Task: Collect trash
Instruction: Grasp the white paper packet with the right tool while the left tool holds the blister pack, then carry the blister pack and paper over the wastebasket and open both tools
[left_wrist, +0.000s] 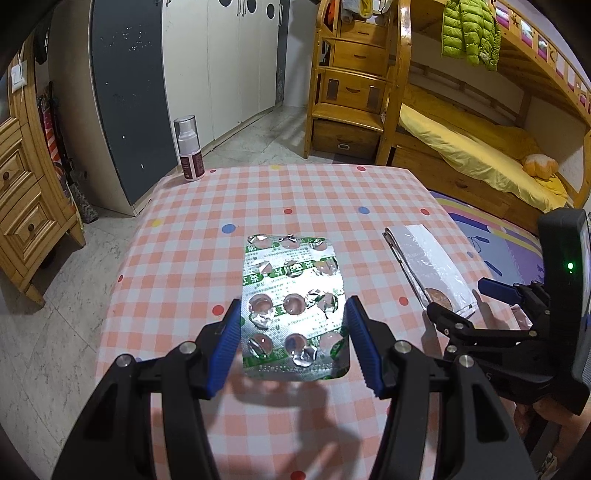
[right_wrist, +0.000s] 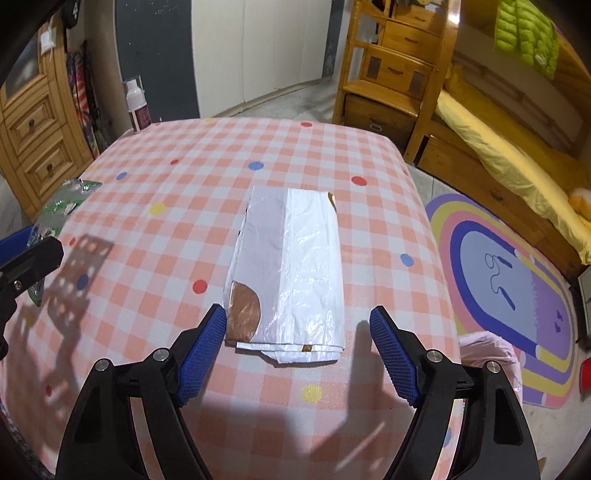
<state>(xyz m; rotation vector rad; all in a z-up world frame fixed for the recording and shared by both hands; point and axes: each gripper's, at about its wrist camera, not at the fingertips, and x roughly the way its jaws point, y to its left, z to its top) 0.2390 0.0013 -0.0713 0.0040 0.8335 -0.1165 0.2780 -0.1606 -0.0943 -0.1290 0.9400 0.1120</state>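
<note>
Now: my left gripper (left_wrist: 293, 341) jaws spread, straddling blister pack (left_wrist: 293, 306) | right gripper (right_wrist: 299, 354) jaws spread before wrapper (right_wrist: 291, 273) | I'd lower flush to surface (left_wrist: 192, 236), pinch edges squarely.

Silver-green blister pack (left_wrist: 293, 306), white-brown wrapper (right_wrist: 288, 273), pink-checked dotted tablecloth (right_wrist: 184, 192), blue-padded tools

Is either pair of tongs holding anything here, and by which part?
Nothing is held. The left tongs straddle the pill sheet, open; the right tongs are open before the wrapper.
</note>
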